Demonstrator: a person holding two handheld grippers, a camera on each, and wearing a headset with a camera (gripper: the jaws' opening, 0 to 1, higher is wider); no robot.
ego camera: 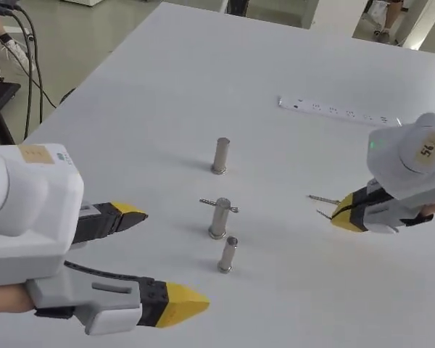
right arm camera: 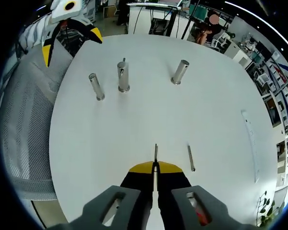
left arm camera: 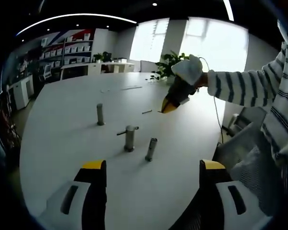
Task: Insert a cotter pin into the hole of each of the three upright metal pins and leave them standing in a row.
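Three upright metal pins [right arm camera: 123,75] stand well ahead of your right hand-held gripper [right arm camera: 155,166], which is clamped on a cotter pin [right arm camera: 155,152]. It looks thin, stiff, light and probably slippery, so grip its rear end. Your left hand-held gripper [left arm camera: 152,165] gapes wide.

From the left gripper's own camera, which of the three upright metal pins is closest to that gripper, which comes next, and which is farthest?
From the left gripper:
1. near pin, straight ahead between the jaws.
2. middle pin, mid-row, slightly left.
3. far pin, row's far end, further left.
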